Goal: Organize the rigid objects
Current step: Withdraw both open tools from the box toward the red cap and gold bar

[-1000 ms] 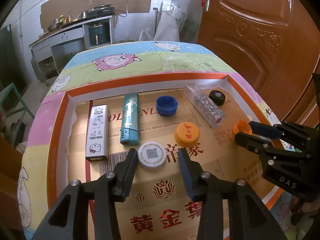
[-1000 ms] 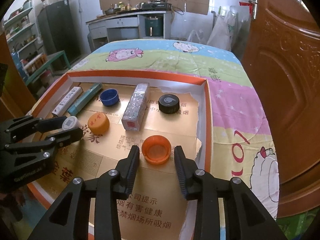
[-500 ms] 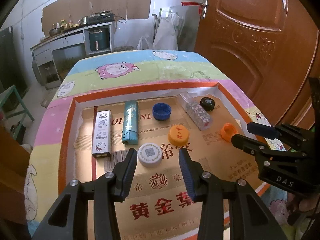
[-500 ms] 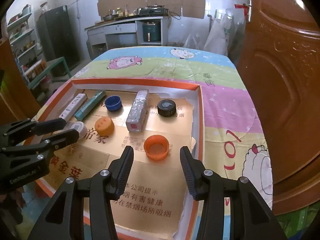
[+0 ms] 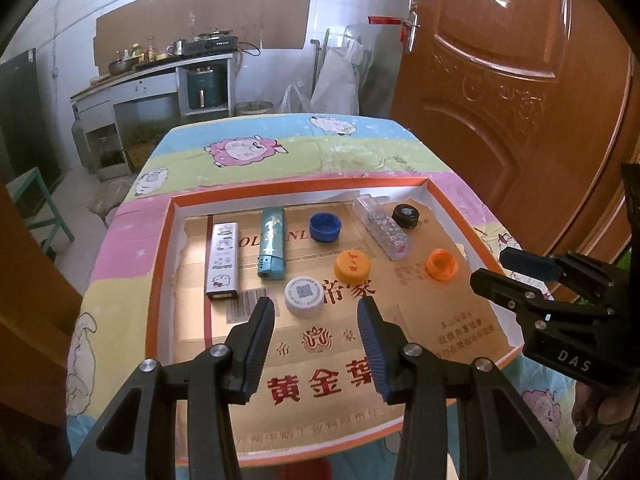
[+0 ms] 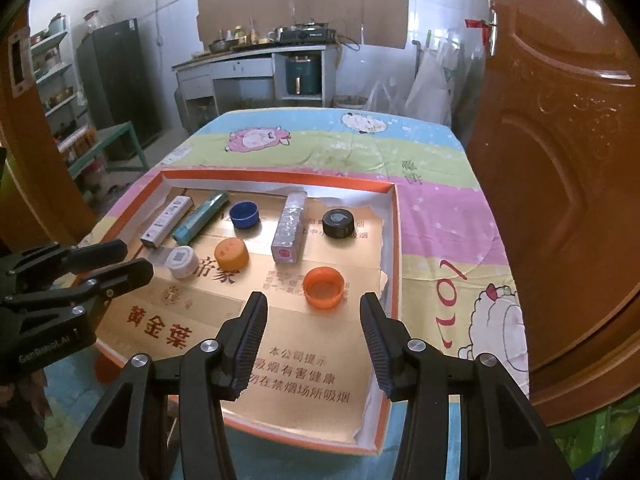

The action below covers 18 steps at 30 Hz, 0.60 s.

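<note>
An orange cap (image 6: pixel 323 287) lies open side up just ahead of the right gripper (image 6: pixel 314 314), in line with the gap between its jaws, which stand wide apart with nothing between them. A white cap (image 5: pixel 304 295) sits just ahead of the left gripper (image 5: pixel 316 318), nearer its left jaw; those jaws also stand wide and hold nothing. Farther ahead of the left gripper lie a yellow cap (image 5: pixel 352 266), a blue cap (image 5: pixel 325 227), a teal lighter (image 5: pixel 272 242) and a white lighter (image 5: pixel 222 261); off to its right are a clear box (image 5: pixel 383 232) and a black cap (image 5: pixel 405 216). All rest on the tray (image 5: pixel 160 264).
</note>
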{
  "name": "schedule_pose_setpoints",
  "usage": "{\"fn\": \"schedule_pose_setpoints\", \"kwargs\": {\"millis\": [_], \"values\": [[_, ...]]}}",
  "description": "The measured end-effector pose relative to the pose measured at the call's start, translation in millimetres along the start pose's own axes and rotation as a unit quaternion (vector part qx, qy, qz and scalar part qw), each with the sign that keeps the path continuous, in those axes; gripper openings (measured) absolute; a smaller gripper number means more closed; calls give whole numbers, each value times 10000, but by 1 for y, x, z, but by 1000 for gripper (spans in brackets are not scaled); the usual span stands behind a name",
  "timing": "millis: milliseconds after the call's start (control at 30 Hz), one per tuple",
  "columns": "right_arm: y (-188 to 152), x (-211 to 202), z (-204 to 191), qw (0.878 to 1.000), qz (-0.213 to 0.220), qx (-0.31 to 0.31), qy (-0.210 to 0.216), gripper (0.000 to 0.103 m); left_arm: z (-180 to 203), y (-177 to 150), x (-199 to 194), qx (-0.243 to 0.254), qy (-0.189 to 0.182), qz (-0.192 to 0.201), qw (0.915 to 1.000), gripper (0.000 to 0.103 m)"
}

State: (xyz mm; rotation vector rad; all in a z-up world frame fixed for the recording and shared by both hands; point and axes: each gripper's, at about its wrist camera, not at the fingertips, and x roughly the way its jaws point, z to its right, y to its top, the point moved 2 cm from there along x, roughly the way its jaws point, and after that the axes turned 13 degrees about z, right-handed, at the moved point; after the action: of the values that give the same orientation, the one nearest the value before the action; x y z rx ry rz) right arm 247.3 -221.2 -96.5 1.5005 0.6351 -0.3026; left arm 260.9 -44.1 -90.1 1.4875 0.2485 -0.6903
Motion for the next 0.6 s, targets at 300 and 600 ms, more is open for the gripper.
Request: {"fn": "schedule_pose_setpoints", "kwargs": {"millis": [300,600], "values": [[0,-25,-13,9999,95,-34,-2,50,-3,-2,-27,-75,32,141,9999,43],[-4,-53,-24,9998,176,-16,-15,50,-6,-7,-55,-120,53,253,9996,43]]}}
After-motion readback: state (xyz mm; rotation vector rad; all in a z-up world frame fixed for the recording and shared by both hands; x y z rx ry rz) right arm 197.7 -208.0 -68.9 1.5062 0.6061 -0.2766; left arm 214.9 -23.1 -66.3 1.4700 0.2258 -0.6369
